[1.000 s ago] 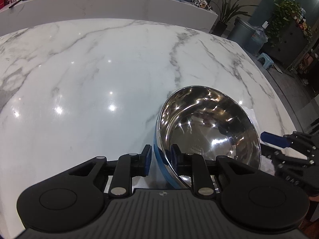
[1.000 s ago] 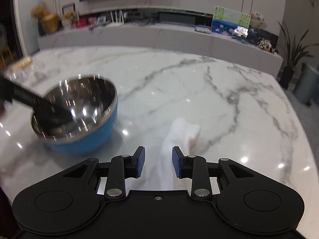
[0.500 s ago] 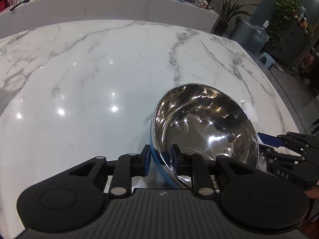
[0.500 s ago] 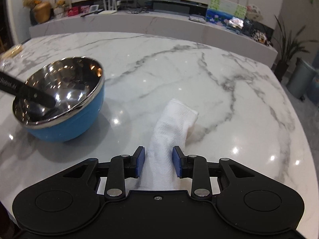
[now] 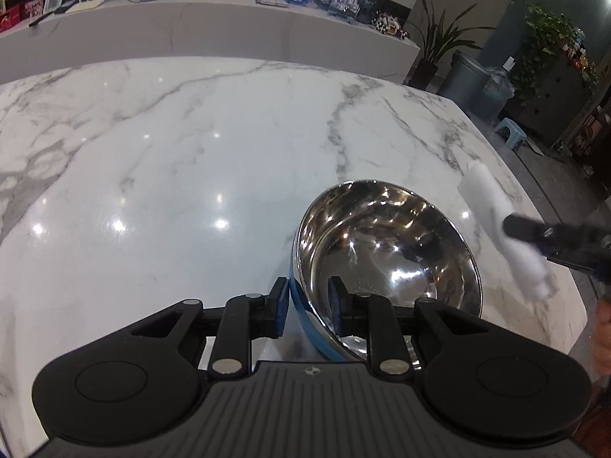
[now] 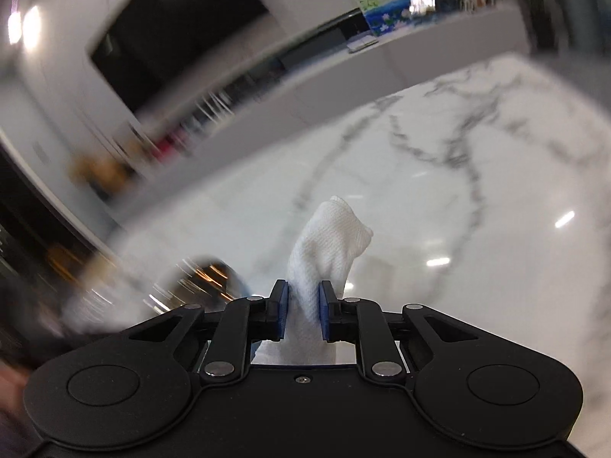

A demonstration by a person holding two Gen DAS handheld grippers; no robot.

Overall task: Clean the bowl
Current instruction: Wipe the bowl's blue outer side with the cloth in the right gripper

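A steel bowl (image 5: 385, 263) with a blue outside sits on the marble table (image 5: 191, 160). My left gripper (image 5: 307, 311) is shut on the bowl's near rim, one finger inside and one outside. My right gripper (image 6: 302, 315) is shut on a white cloth (image 6: 328, 248) and holds it lifted off the table, tilted. In the left wrist view the right gripper (image 5: 553, 238) and the cloth (image 5: 504, 229) hang just right of the bowl. The bowl shows blurred at lower left in the right wrist view (image 6: 206, 278).
A long marble counter (image 5: 214, 34) with small items runs behind the table. A plant (image 5: 439, 42), a grey bin (image 5: 469, 80) and a small stool (image 5: 513, 135) stand past the table's right edge (image 5: 534, 191).
My right gripper closed on the cloth, lifted it off the table and swung toward the bowl, blurring its view. The left gripper keeps its hold on the bowl rim.
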